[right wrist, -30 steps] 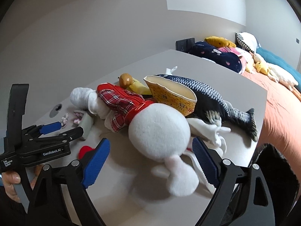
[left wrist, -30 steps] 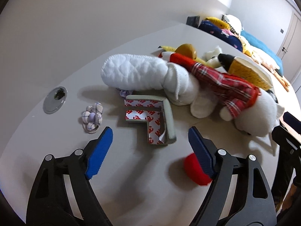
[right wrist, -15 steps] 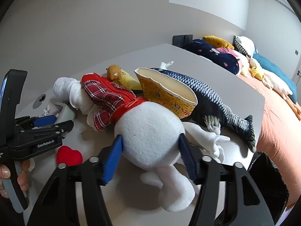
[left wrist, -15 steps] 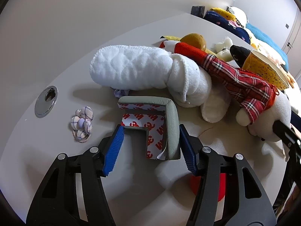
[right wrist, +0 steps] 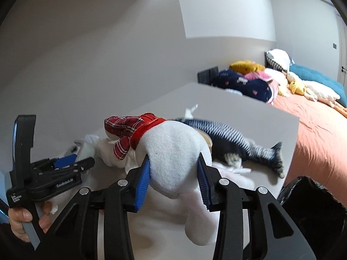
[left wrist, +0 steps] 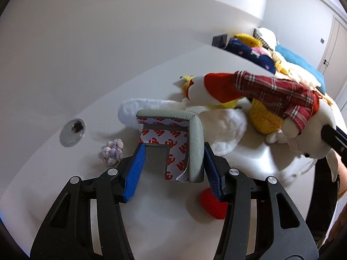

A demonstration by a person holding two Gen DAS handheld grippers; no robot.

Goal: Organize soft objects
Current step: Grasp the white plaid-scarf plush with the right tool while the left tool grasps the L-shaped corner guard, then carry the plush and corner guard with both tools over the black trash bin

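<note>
My left gripper (left wrist: 172,169) is shut on a grey L-shaped foam corner guard (left wrist: 193,134) with red-printed backing, held up off the white table (left wrist: 156,212). My right gripper (right wrist: 173,181) is shut on the head of a white plush dog (right wrist: 175,151) in a red plaid shirt, lifted above the table; the same plush dog (left wrist: 266,91) hangs at the right of the left wrist view. A white rolled towel (left wrist: 223,125), a small checked fabric knot (left wrist: 113,151) and a red plush heart (left wrist: 213,203) lie on the table.
A blue striped plush fish (right wrist: 229,138) and a yellow printed pouch (left wrist: 264,117) lie on the table. A metal cable grommet (left wrist: 72,132) sits at the left. A bed (right wrist: 321,134) piled with plush toys stands to the right. A black bag (right wrist: 312,214) is at lower right.
My left gripper closed on the corner guard and raised it off the table. My right gripper closed on the plush dog's head and lifted it, so the dog now hangs above the other toys.
</note>
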